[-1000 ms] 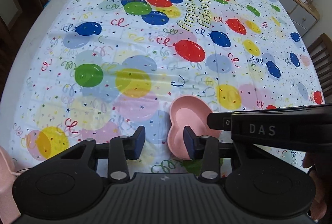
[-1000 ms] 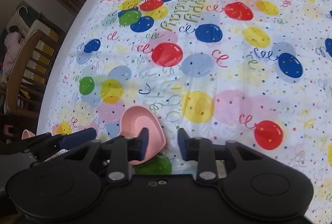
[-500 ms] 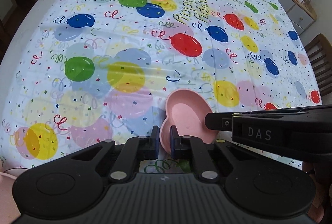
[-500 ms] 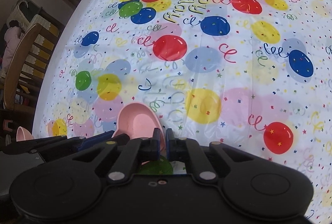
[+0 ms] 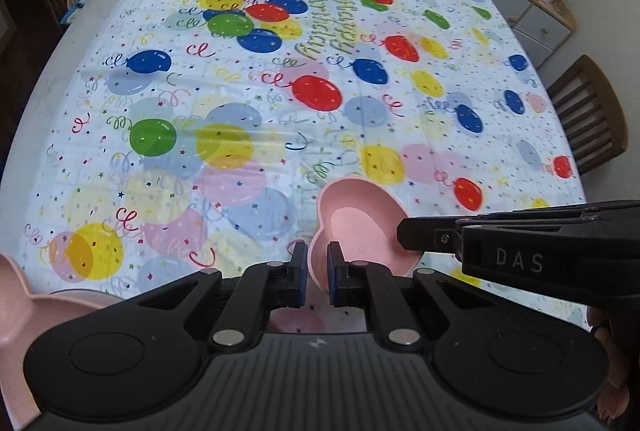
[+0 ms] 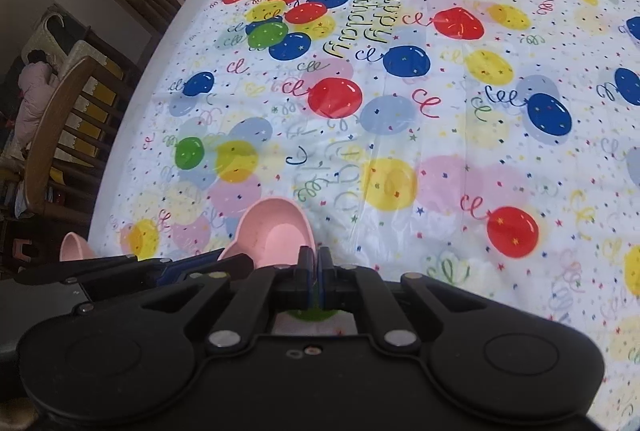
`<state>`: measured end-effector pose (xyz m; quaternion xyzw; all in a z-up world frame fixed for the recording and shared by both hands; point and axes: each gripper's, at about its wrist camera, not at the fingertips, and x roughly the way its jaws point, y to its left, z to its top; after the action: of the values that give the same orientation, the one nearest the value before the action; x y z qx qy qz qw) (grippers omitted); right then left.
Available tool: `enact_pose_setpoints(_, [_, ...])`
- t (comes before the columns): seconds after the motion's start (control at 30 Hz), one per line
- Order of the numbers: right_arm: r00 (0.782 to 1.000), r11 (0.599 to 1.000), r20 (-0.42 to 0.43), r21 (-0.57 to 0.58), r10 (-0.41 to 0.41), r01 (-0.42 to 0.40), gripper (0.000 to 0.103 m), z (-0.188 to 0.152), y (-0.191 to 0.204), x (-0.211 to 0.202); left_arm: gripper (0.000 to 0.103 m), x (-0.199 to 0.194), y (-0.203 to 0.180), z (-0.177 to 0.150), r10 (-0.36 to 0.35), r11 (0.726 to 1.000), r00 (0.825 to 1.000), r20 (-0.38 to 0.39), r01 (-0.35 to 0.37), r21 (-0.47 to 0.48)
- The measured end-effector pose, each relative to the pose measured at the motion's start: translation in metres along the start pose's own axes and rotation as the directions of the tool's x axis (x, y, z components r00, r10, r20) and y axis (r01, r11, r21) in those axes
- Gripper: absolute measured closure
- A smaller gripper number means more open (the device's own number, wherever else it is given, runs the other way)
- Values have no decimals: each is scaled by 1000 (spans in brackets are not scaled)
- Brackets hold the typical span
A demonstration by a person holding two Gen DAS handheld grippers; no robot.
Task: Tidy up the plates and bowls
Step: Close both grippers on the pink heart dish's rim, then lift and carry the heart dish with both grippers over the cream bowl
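Pinching the near rim of the pink heart-shaped bowl (image 5: pixel 362 231), the left gripper (image 5: pixel 317 267) has its blue pads closed on the thin wall, one pad outside and one inside, in the left wrist view. That edge grip suits a shallow dish that offers no handle. The bowl sits tilted over the balloon tablecloth (image 5: pixel 240 91), near the table's front edge. From the right side of the picture the right gripper (image 5: pixel 404 233) reaches across and meets the bowl's opposite rim, so the dish is held from two sides, probably to keep it level while it is carried. At the lower left corner part of another pink dish (image 5: pixel 24 295) shows, likely where this one belongs, though I cannot tell what kind it is.

In the right wrist view the right gripper (image 6: pixel 315 271) is clamped too, its pads almost touching with the bowl's (image 6: pixel 276 231) rim pinched between them. The left gripper (image 6: pixel 192 267) enters from the left and lies against the bowl's other lobe. Further left, a small part of a pink dish (image 6: pixel 74 247) peeks out beyond the table's edge. A wooden chair (image 6: pixel 64 119) stands beside the table.
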<state>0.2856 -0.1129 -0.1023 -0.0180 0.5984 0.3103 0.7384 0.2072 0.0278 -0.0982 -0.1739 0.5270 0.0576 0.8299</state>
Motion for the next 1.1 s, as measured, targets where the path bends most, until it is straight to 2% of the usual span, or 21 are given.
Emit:
enact_pose_setpoints(0.33, [998, 1000, 70, 20, -7, 5, 102, -43, 9, -67, 93, -57, -30, -29, -63, 994, 998, 14, 61, 88])
enact_pose_setpoints(0.57, [994, 998, 109, 55, -30, 24, 102, -83, 9, -106, 93, -83, -53, -59, -118, 978, 993, 2, 116, 173])
enact_pose_setpoints(0.73, [991, 994, 123, 105, -46, 33, 102, -115, -1, -127, 93, -93, -71, -81, -153, 962, 988, -19, 153, 226])
enact_pose_setpoints(1.1, [989, 979, 120, 192, -90, 66, 102, -179, -19, -140, 93, -86, -99, -125, -164, 928, 983, -84, 183, 325])
